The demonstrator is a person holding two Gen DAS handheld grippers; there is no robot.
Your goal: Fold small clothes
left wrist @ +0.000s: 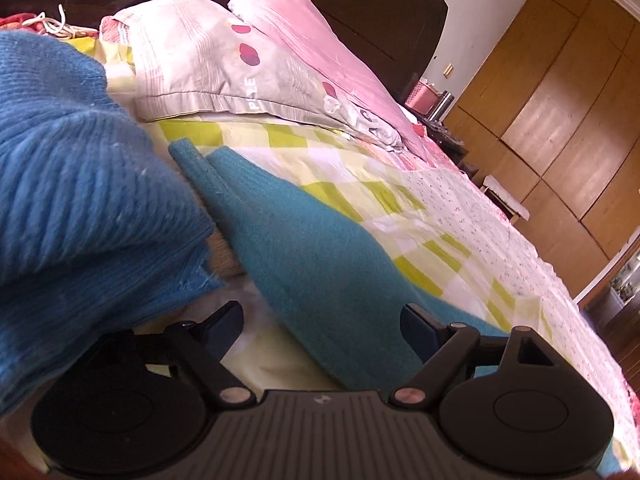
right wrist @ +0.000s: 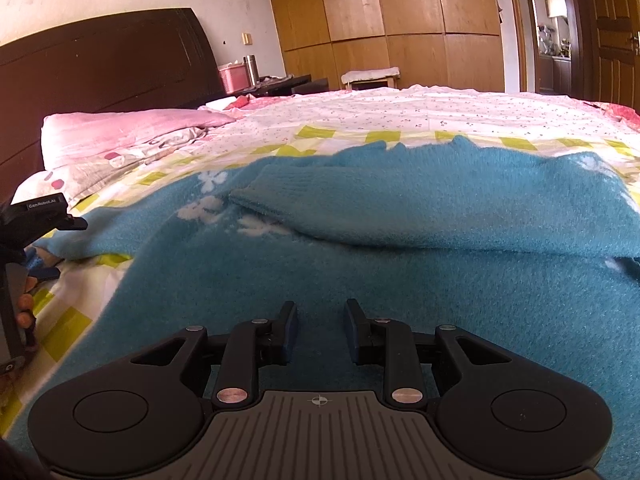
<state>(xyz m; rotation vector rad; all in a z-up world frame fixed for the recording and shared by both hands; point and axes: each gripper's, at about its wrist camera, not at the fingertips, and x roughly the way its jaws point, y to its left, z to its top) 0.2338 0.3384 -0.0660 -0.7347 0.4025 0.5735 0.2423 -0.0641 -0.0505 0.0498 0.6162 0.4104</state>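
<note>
Fuzzy teal knit sweater [right wrist: 360, 264] with white flower motifs spread flat on the yellow-checked quilted bedspread [right wrist: 360, 136], one sleeve folded across its body. Seen only from the left wrist: a heap of blue ribbed knitwear [left wrist: 80, 184] close on the left, and a grey printed pillow [left wrist: 208, 64]. Left gripper [left wrist: 322, 320] spread wide, empty (teal sleeve edge beneath). Right gripper [right wrist: 321, 330] narrowly parted, low over the sweater, gripping nothing. Wooden wardrobe [right wrist: 400, 20] beyond.
</note>
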